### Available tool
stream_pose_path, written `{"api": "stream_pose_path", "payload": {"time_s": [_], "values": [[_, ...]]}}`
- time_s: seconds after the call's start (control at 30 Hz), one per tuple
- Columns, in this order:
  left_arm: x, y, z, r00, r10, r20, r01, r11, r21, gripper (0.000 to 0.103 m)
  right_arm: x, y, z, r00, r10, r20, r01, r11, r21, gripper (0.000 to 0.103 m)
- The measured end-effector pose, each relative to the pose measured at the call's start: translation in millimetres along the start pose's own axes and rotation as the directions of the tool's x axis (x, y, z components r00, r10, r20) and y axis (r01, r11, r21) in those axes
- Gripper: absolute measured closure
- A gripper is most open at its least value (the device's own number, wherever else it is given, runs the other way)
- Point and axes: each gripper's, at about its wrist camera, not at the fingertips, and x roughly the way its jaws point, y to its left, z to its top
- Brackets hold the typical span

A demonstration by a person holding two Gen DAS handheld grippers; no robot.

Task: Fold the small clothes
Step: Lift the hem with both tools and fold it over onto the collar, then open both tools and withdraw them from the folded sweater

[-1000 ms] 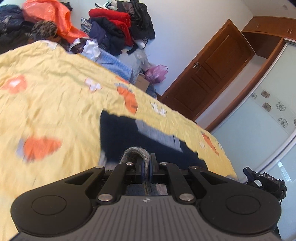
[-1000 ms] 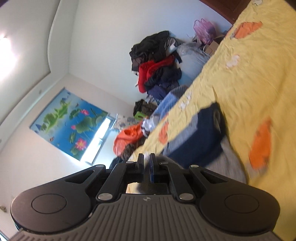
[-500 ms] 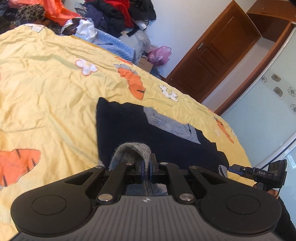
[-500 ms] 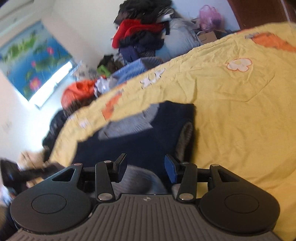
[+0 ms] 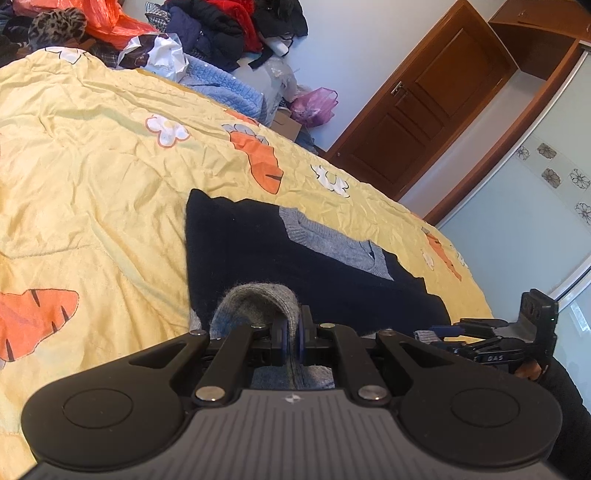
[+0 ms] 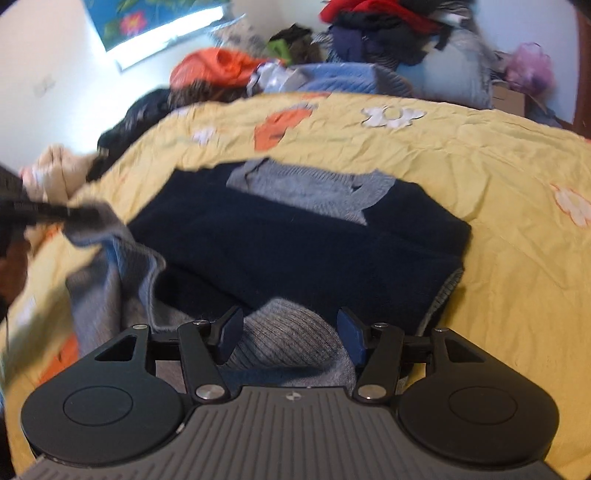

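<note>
A small navy sweater point(image 5: 258, 254) with a grey collar point(image 5: 332, 243) lies on the yellow bedspread point(image 5: 92, 192). In the left wrist view my left gripper point(image 5: 292, 334) is shut on a grey ribbed fold point(image 5: 255, 299) of the sweater's near edge. The right wrist view shows the same sweater point(image 6: 295, 240) spread ahead, blurred at the left. My right gripper point(image 6: 290, 334) has its jaws opening; a grey ribbed hem point(image 6: 291, 339) lies loose between the blue pads, untouched by them. The right gripper point(image 5: 443, 334) also shows at the right of the left wrist view.
A heap of clothes point(image 5: 221, 26) and an orange bag point(image 5: 107, 14) sit beyond the bed's far edge. A brown door point(image 5: 424, 107) and a wardrobe with glass panels point(image 5: 535, 221) stand to the right. The bedspread has bare room left of the sweater.
The right gripper rolled upright, swung over the sweater and opened off the grey hem. The left gripper came down towards the bed with its grey fold still held.
</note>
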Motion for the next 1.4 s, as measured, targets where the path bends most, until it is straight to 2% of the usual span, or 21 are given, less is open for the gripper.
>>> {"api": "stream_pose_path", "payload": {"time_s": [0.1, 0.17, 0.2, 0.23, 0.27, 0.3, 0.33, 0.47, 0.53, 0.6, 0.7, 0.8, 0.9, 1.0, 1.13, 1.2, 1.23, 1.3, 1.33, 1.37, 1.4], "values": [[1, 0, -2, 1.0, -0.003, -0.008, 0.003, 1.0, 0.0, 0.098, 13, -1, 0, 0.998, 0.028, -0.055, -0.029, 0.999, -0.015, 0.04], [3, 1, -3, 1.0, -0.001, -0.014, 0.001, 1.0, 0.0, 0.098, 13, 0, 0, 0.998, 0.033, -0.052, -0.034, 0.999, -0.027, 0.039], [3, 2, -4, 1.0, 0.001, -0.016, -0.001, 1.0, -0.001, 0.098, 14, -1, 1, 0.998, 0.031, -0.053, -0.032, 0.999, -0.025, 0.043], [4, 3, -5, 1.0, 0.003, -0.018, -0.004, 1.0, -0.004, 0.098, 13, 0, 0, 0.998, 0.026, -0.055, -0.028, 0.999, -0.035, 0.055], [5, 5, -5, 1.0, 0.007, -0.02, -0.007, 1.0, -0.01, 0.098, 12, 1, -1, 0.998, 0.023, -0.057, -0.025, 0.999, -0.047, 0.073], [5, 7, -5, 1.0, 0.008, -0.021, -0.008, 1.0, -0.016, 0.098, 10, 1, 0, 0.998, 0.028, -0.059, -0.03, 0.999, -0.04, 0.081], [6, 7, -5, 1.0, 0.009, -0.021, -0.01, 1.0, -0.018, 0.098, 8, 1, 0, 0.997, 0.038, -0.063, -0.04, 0.998, -0.039, 0.084], [3, 8, -5, 1.0, 0.009, -0.012, -0.01, 1.0, -0.017, 0.098, -6, 4, -4, 0.998, 0.041, -0.041, -0.043, 0.998, -0.049, 0.085], [-2, 5, -4, 1.0, 0.015, 0.007, -0.015, 1.0, -0.012, 0.098, -15, 4, -4, 0.999, 0.031, -0.009, -0.031, 0.998, -0.046, 0.086], [-9, 0, 1, 0.999, 0.022, 0.046, -0.022, 1.0, 0.005, 0.098, -31, 2, -2, 0.997, 0.043, 0.064, -0.042, 0.999, -0.02, 0.086], [-13, -7, 22, 0.995, 0.031, 0.097, -0.035, 0.999, 0.041, 0.098, -59, -12, 12, 0.97, 0.063, 0.236, -0.079, 0.995, 0.059, 0.087], [-1, -12, 49, 0.991, 0.062, 0.12, -0.071, 0.994, 0.077, 0.098, -64, -40, 29, 0.933, -0.024, 0.359, -0.053, 0.978, 0.201, 0.087], [18, -11, 74, 0.982, 0.113, 0.154, -0.129, 0.987, 0.099, 0.098, -54, -72, 41, 0.899, -0.109, 0.424, -0.051, 0.936, 0.35, 0.087], [56, 2, 94, 0.971, 0.196, 0.14, -0.211, 0.972, 0.1, 0.098, -29, -97, 44, 0.889, -0.177, 0.422, -0.036, 0.892, 0.45, 0.087], [109, 28, 98, 0.96, 0.269, 0.079, -0.274, 0.96, 0.06, 0.098, 17, -122, 43, 0.9, -0.289, 0.326, 0.074, 0.838, 0.54, 0.087], [119, 33, 93, 0.961, 0.266, 0.075, -0.27, 0.962, 0.04, 0.097, 34, -118, 36, 0.897, -0.317, 0.309, 0.103, 0.829, 0.55, 0.085], [118, 35, 91, 0.964, 0.254, 0.077, -0.256, 0.966, 0.025, 0.096, 38, -115, 35, 0.896, -0.328, 0.3, 0.114, 0.822, 0.558, 0.077], [110, 37, 86, 0.97, 0.229, 0.083, -0.23, 0.973, 0.004, 0.093, 38, -111, 31, 0.904, -0.322, 0.28, 0.111, 0.811, 0.575, 0.048], [102, 37, 84, 0.971, 0.22, 0.092, -0.221, 0.975, -0.004, 0.09, 32, -105, 30, 0.894, -0.334, 0.299, 0.113, 0.813, 0.571, 0.029], [92, 36, 81, 0.969, 0.224, 0.104, -0.225, 0.974, -0.008, 0.087, 22, -100, 27, 0.873, -0.355, 0.334, 0.121, 0.822, 0.556, 0.029], [82, 31, 79, 0.956, 0.259, 0.135, -0.262, 0.965, 0.005, 0.08, 11, -93, 26, 0.854, -0.375, 0.362, 0.143, 0.837, 0.529, 0.029]]}}
